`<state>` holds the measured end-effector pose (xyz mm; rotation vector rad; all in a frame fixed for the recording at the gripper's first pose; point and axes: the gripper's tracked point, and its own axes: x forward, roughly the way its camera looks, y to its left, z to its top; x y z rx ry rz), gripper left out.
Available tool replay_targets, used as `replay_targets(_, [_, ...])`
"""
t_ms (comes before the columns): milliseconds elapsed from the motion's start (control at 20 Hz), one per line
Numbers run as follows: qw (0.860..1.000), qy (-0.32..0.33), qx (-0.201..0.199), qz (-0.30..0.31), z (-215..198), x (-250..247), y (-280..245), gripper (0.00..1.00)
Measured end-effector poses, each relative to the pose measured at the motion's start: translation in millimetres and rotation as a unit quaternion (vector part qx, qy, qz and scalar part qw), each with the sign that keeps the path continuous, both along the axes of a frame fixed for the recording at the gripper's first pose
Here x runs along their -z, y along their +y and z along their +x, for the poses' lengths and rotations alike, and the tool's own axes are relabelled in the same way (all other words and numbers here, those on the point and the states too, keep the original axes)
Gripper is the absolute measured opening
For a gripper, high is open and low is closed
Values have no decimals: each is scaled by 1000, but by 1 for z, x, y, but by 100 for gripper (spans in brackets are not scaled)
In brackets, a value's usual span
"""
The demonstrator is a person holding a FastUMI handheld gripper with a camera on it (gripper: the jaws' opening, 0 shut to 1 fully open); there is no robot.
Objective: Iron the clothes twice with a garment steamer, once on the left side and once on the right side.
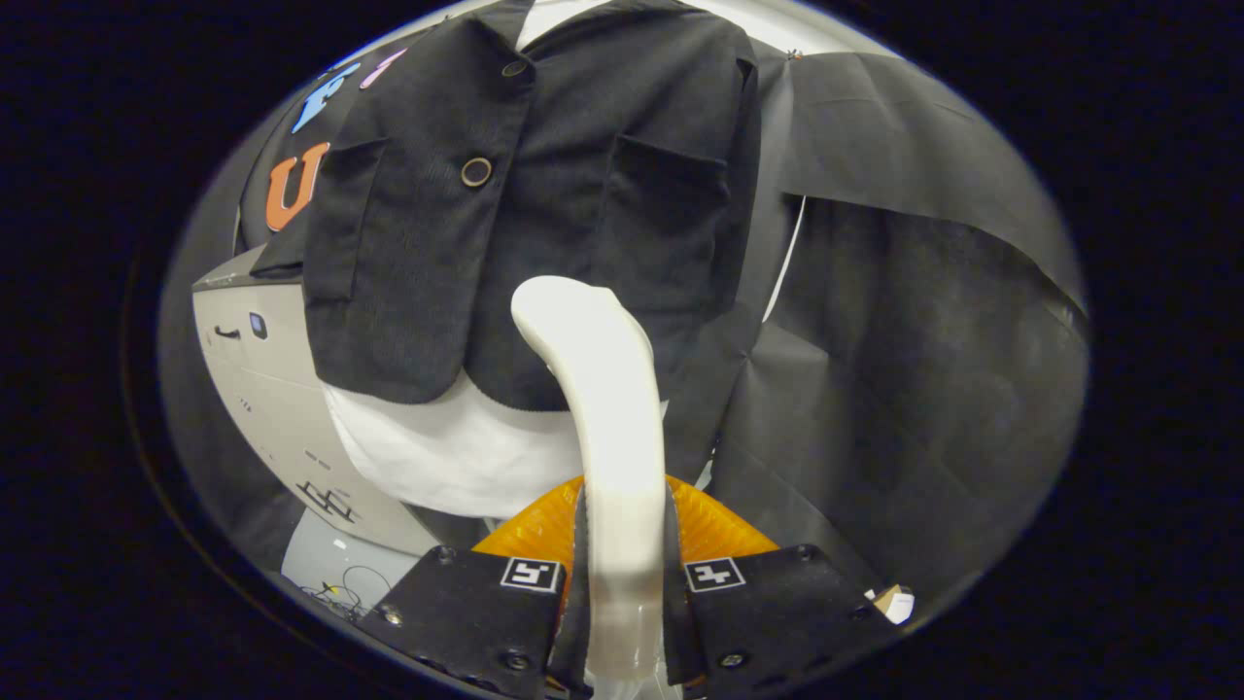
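Tool [622,583] fingers are closed on the handle of the garment steamer [603,408], one finger pressing each side of it, so the jaws stand only as far apart as the handle is thick. That steamer is smooth, glossy and cream-white, a rounded stalk that rises from between the fingers and bends over to a blunt, domed end against the lower front of the jacket [525,194]. Taking the steamer as the landmark: the jacket hangs just beyond and above it, a dark garment of fine ribbed, matte cloth with a flat collar, a patch pocket [671,224] to the right of the steamer's head and another to the left, and a round ringed button [476,172] above and to the left of the head. A white shirt [457,457] of soft, plain fabric hangs out under the jacket's hem, to the left of the steamer's stalk and partly hidden behind it. An orange ribbed piece [530,530] with a rounded top sits at the foot of the steamer, showing on both sides just behind the fingers. Left of the steamer, past the shirt, stands a pale grey cabinet [262,379] with hard, flat panels. To the right of the steamer hangs creased black sheeting [914,321], dull and papery, with folds running across it.
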<state>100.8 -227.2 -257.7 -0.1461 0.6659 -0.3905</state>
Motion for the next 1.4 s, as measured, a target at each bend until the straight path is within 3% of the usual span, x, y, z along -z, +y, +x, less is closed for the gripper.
replay_targets(300, [999, 40, 6, 9, -16, 31, 7, 33])
replay_targets(450, [999, 42, 9, 28, -22, 24, 23, 33])
replay_targets(1000, [998, -56, -4, 26, -37, -102, 50, 33])
replay_targets(1400, [992, -119, -13, 36, -77, -182, 88, 33])
